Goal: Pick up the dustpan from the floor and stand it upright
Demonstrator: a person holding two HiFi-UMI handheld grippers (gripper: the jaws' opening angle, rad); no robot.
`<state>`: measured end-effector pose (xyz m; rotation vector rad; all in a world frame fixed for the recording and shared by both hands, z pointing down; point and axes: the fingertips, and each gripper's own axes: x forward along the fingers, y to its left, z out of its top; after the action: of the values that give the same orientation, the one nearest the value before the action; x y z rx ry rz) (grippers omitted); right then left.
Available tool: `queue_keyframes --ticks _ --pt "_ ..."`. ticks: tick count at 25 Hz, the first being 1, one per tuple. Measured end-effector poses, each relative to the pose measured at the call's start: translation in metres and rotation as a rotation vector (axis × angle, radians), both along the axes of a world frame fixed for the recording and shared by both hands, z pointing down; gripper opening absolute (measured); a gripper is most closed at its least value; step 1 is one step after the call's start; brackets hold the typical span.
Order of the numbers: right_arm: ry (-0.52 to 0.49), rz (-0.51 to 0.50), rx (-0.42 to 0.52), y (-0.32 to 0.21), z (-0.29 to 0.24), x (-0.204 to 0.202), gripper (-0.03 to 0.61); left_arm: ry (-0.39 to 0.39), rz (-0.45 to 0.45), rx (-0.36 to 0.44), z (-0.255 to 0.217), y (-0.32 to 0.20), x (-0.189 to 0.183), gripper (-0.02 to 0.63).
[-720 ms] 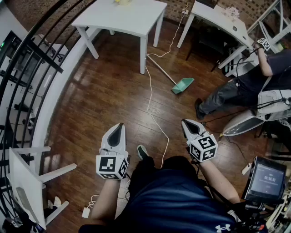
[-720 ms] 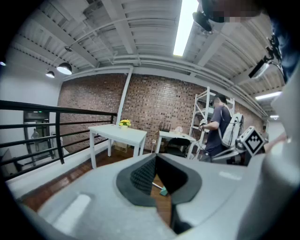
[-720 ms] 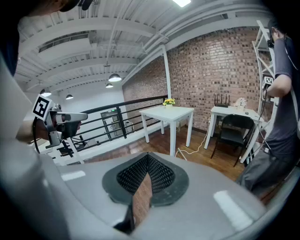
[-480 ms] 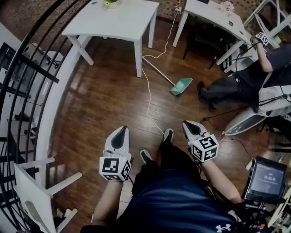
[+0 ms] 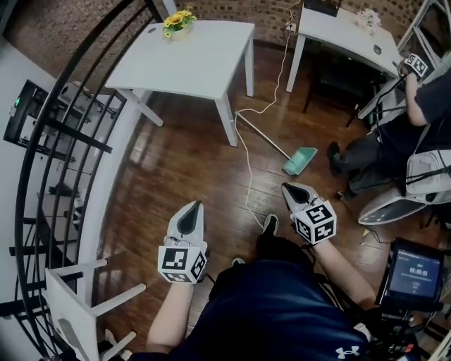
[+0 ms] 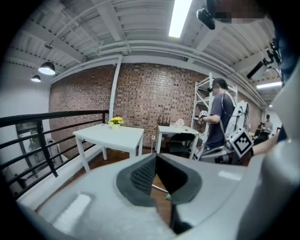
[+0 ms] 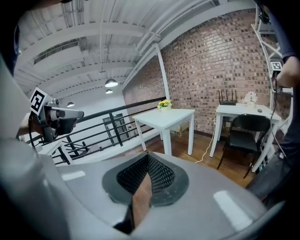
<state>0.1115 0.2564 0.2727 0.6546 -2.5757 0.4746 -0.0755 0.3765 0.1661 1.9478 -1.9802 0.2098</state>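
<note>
The dustpan (image 5: 301, 161) was noted lying on the floor (image 5: 176, 162), ahead of the right gripper (image 5: 289, 189), untouched. Its fingers and those of the left gripper (image 5: 194, 206) were pressed together, empty. Pickup and standing upright were not yet done.

white table (image 5: 204, 63), yellow flowers (image 5: 177, 20) on it | white cable (image 5: 247, 176) across wood floor (image 5: 176, 176) | black railing (image 5: 70, 139) left

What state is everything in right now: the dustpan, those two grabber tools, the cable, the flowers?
dustpan: lying on the floor, long handle down too, not yet picked up.
left gripper: jaws shut, nothing between them.
right gripper: jaws shut, nothing between them.
white cable: trailing loose along the floor.
flower pot: upright on the white table.
screen: lit.
</note>
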Motion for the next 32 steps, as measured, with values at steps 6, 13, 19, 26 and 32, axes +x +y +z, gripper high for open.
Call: queue_keyframes --ticks 6,13,19,26,32 --pt "0.086 -0.037 0.050 -0.088 0.007 -0.004 0.003 -0.018 -0.004 -0.002 -0.017 -0.081 -0.007 0.003" --pt "0.152 0.013 0.010 -0.119 0.032 -0.036 0.003 0.013 0.074 -0.003 0.002 -0.129 -0.052 0.003" --pt "0.201 0.075 0.002 -0.167 0.045 -0.052 0.004 0.032 0.212 -0.034 0.046 -0.201 -0.064 0.003" --pt "0.275 0.211 -0.011 -0.234 0.039 -0.079 0.003 0.090 0.478 -0.059 0.061 -0.296 -0.069 0.003" --pt "0.328 0.239 -0.054 -0.238 0.055 -0.093 0.004 0.128 0.593 -0.059 0.073 -0.319 -0.050 0.003"
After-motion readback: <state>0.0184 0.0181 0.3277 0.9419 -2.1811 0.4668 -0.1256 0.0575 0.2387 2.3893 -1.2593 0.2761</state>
